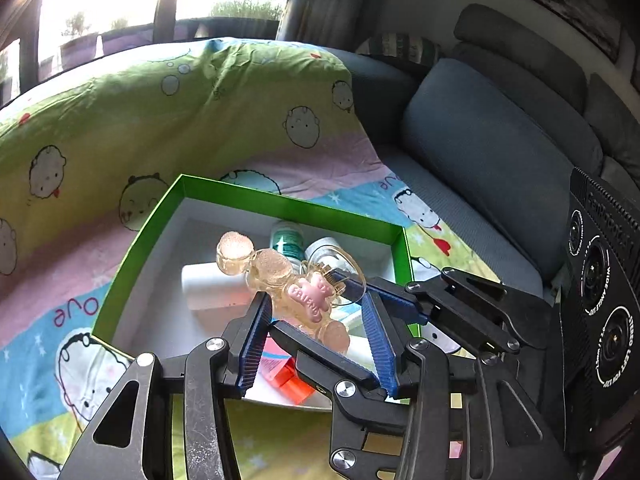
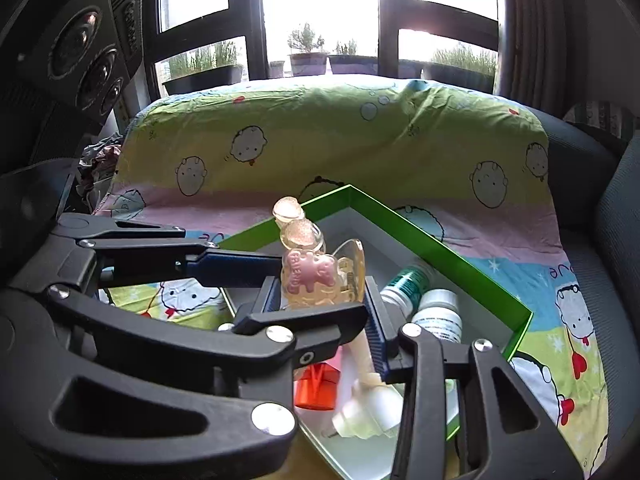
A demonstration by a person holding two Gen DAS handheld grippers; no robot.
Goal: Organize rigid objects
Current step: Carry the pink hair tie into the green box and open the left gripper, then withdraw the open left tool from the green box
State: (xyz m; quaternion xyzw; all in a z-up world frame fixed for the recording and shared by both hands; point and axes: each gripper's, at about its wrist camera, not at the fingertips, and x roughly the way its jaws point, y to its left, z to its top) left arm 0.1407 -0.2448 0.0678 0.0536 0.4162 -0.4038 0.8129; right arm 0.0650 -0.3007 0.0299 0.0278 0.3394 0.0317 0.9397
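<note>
1. Bear-shaped clear bottle with pink bear label, text unreadable, held in the air above the green box.
2. Right gripper jaws look clenched on it; left gripper jaws straddle it, contact unclear.
3. Judgement: mid-placement; next, lower into free floor near the box's left wall, clear of the white bottle.
4. Sheet reads "ove".

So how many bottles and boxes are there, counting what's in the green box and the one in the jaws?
Bear-shaped bottle, held in the jaws above the green box: 1
Bottles lying in it: 3 (green-labelled bottle, white bottle, cream pump bottle)
Red carton: 1
Total: 5
</note>
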